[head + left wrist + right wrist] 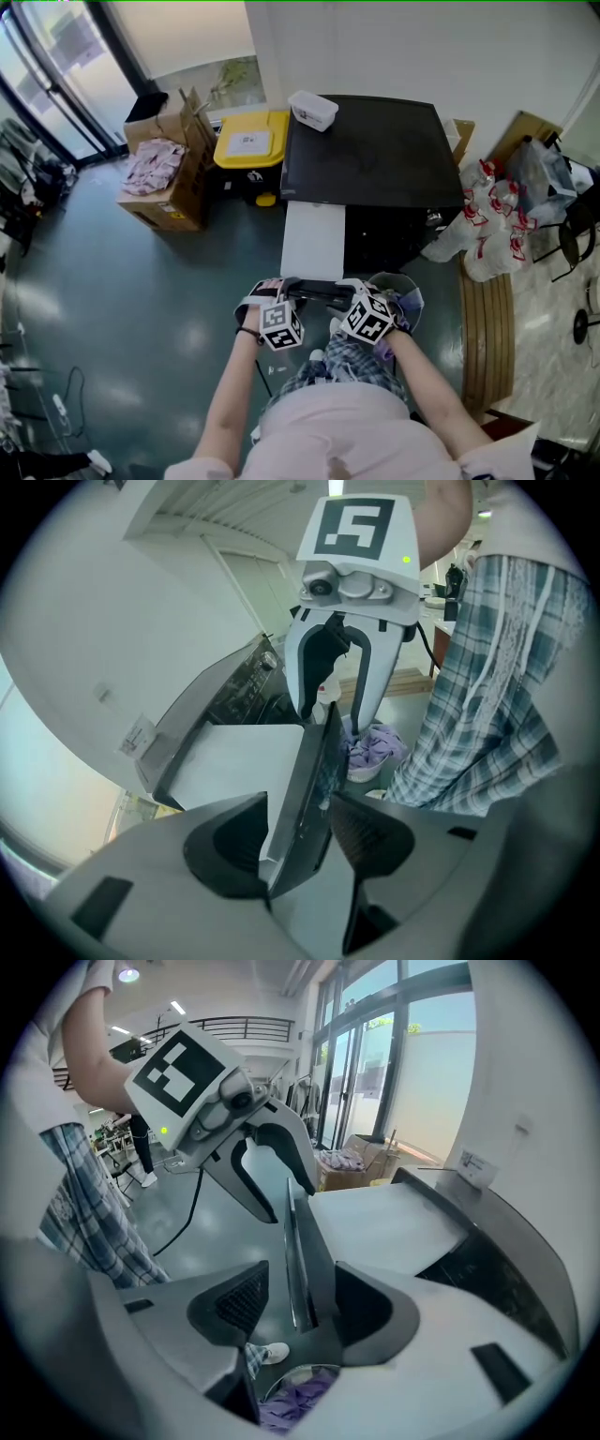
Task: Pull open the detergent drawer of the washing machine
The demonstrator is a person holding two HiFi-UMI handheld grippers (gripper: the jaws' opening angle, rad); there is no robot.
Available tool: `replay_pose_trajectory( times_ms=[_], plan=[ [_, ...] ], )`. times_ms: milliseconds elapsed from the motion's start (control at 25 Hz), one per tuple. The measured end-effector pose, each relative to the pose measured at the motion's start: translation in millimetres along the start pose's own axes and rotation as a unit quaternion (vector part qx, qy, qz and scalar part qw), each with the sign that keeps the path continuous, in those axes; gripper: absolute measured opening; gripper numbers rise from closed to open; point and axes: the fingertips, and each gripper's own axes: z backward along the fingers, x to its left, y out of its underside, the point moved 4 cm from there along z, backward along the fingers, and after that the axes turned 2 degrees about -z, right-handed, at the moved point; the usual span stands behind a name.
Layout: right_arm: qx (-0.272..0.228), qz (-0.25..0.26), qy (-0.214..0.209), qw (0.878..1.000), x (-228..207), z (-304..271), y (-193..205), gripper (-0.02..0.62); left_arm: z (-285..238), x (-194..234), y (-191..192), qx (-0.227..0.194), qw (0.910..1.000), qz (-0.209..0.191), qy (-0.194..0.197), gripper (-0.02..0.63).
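The black-topped washing machine (366, 150) stands against the wall. Its white detergent drawer (314, 239) is drawn out toward me and ends in a black front panel (319, 292). My left gripper (284, 292) sits at the panel's left end and my right gripper (347, 294) at its right end. In the left gripper view the panel (309, 771) stands edge-on between the open jaws of the left gripper (298, 836), with a gap at one pad. In the right gripper view the panel (302, 1241) likewise runs between the parted pads of the right gripper (300, 1302), unpressed.
A white box (313, 110) rests on the machine's top. A yellow-lidded bin (251, 141) and cardboard boxes (169, 178) stand to its left. Red-and-white bags (487, 225) and a wooden bench (487, 328) are on the right. A basin of purple laundry (401, 289) sits by my right hand.
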Motion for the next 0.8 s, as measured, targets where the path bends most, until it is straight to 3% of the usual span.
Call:
replay_pose_trajectory(
  times_ms=[200, 360, 560, 720, 800],
  plan=[
    [-0.069, -0.062, 0.041, 0.995, -24, 33, -11, 0.236, 14, 27, -8, -0.043, 0.9959, 0.072, -0.034, 0.213],
    [-0.144, -0.115, 0.085, 0.979, -50, 70, -24, 0.208, 29, 62, -15, -0.090, 0.9799, 0.158, -0.082, 0.198],
    [-0.243, -0.191, 0.151, 0.939, -86, 124, -31, 0.136, 64, 108, -35, -0.184, 0.9362, 0.258, -0.152, 0.146],
    [-0.289, -0.217, 0.214, 0.908, -106, 161, -30, 0.094, 94, 137, -50, -0.256, 0.8951, 0.306, -0.199, 0.099],
    [-0.304, -0.223, 0.247, 0.893, -113, 176, -27, 0.056, 104, 146, -54, -0.276, 0.8806, 0.317, -0.218, 0.078]
  ],
)
